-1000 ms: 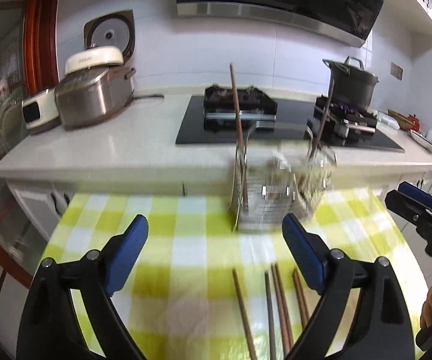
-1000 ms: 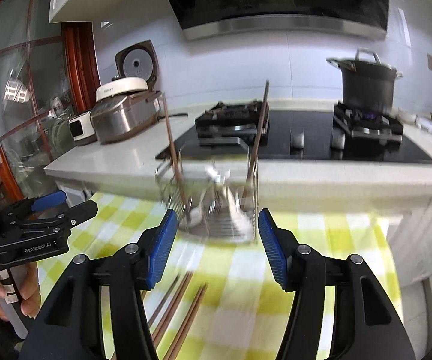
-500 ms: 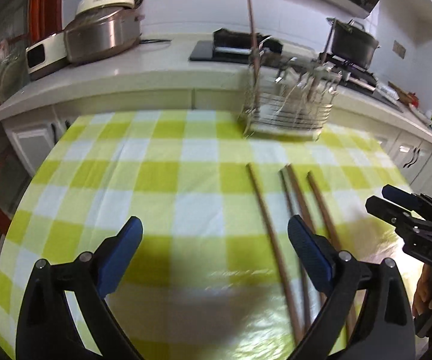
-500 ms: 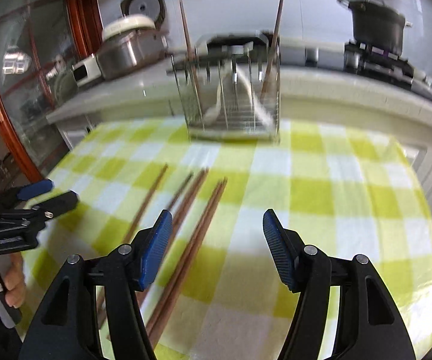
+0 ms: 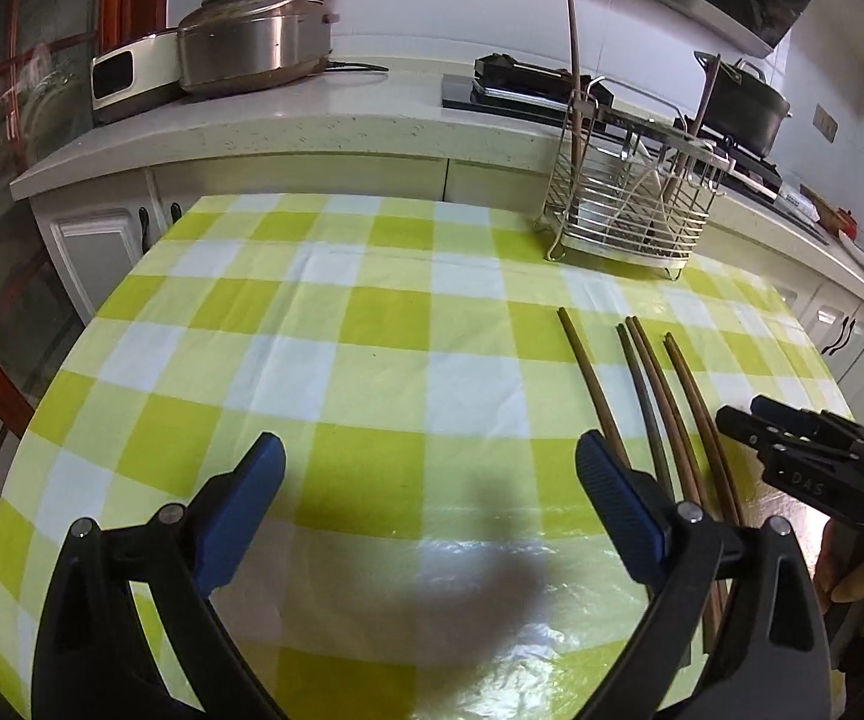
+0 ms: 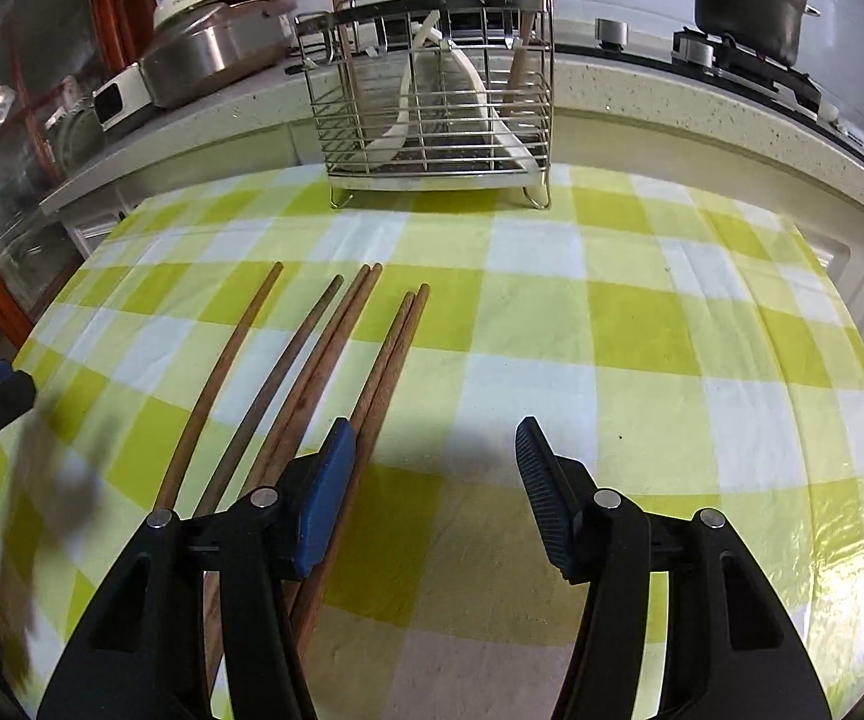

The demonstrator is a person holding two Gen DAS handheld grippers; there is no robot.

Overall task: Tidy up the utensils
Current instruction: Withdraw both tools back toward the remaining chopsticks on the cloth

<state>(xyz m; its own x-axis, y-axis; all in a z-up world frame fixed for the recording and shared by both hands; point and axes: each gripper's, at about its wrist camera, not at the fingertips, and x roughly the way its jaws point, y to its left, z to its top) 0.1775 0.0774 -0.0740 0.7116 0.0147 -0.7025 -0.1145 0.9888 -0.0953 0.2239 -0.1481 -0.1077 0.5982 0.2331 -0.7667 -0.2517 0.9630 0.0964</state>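
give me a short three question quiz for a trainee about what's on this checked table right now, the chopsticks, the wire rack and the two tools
1. True or false: the right tool is shut on a chopstick.
2. Multiple choice: the loose chopsticks lie (A) inside the wire rack, (B) flat on the checked tablecloth, (C) on the stove.
3. Fill in: how many chopsticks stand upright in the rack, one at each end?

Key
1. False. Both it and the left tool are open and hold nothing.
2. B, lying on the tablecloth short of the rack, roughly parallel, ends pointing toward it.
3. Two; white spoons lean between them.
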